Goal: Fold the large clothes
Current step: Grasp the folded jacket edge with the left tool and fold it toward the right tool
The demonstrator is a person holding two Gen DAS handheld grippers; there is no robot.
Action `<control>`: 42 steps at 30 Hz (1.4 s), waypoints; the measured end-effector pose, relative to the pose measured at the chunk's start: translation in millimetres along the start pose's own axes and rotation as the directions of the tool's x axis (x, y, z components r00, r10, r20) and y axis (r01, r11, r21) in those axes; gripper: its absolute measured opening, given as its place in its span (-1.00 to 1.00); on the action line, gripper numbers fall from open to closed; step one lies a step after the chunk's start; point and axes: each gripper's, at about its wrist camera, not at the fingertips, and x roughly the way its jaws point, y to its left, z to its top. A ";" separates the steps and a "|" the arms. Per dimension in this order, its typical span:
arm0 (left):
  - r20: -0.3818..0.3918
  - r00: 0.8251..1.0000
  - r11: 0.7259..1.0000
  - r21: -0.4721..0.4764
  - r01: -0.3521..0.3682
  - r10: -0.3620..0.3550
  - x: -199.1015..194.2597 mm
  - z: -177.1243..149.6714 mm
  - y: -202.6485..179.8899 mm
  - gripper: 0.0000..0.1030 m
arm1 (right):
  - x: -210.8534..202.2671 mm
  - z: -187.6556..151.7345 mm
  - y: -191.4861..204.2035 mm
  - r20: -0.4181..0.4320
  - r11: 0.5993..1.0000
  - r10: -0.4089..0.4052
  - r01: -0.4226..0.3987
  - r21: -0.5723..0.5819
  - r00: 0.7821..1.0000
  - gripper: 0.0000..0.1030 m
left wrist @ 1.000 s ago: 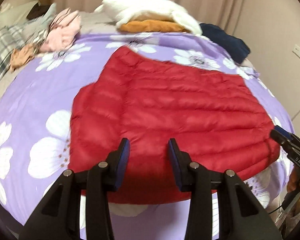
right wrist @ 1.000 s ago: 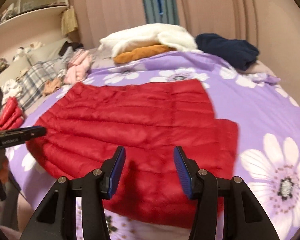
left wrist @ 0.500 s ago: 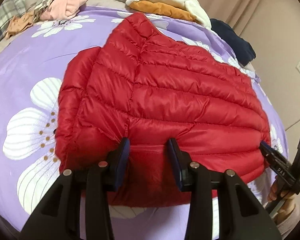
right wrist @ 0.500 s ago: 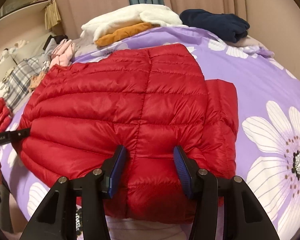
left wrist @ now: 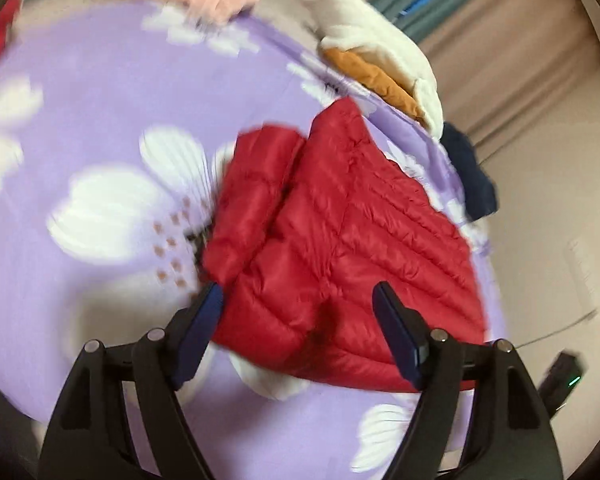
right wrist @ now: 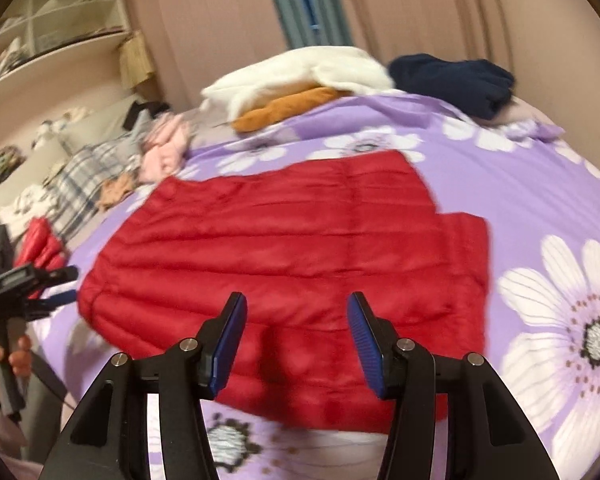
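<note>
- The red quilted down jacket [right wrist: 284, 256] lies flat on the purple floral bedspread [right wrist: 540, 184], near the near edge of the bed, with its stitched channels running across.
- In the right wrist view one folded sleeve [right wrist: 466, 248] juts out on the jacket's right side; in the left wrist view a folded sleeve [left wrist: 256, 200] lies along the jacket's [left wrist: 360, 240] left edge.
- The left gripper [left wrist: 298, 304] is opening; its blue-padded fingers [left wrist: 396, 332] stand wide apart over the jacket's near hem, with fabric seen between them but neither pad pressing on it.
- The right gripper [right wrist: 296, 312] has its jaws partly open, framing the jacket's near hem; the pads stand clear of the cloth and grip nothing.
- In the right wrist view the left gripper [right wrist: 60, 284] shows at the far left, just beside the jacket's left corner, held by a person's hand [right wrist: 8, 356].
- On the far side of the bed a white fleece garment [right wrist: 300, 72] lies on top of an orange one [right wrist: 288, 108], with a dark navy garment [right wrist: 452, 76] to their right.
- To the left lie a pink garment [right wrist: 166, 148], plaid fabric [right wrist: 80, 184] and another red quilted piece [right wrist: 40, 244].
- Beige curtains [right wrist: 420, 8] with a teal strip [right wrist: 300, 4] hang behind the bed, and white shelves [right wrist: 52, 24] stand at the far left.
- The left wrist view is blurred, so fine detail there cannot be told.
</note>
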 end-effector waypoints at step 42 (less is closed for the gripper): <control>0.109 0.990 0.899 0.436 0.032 -0.088 -10.6 -5.2 -141.8 -0.47 | 116.3 12.4 56.3 -0.133 0.995 0.090 -0.094 -0.017 0.987 -0.37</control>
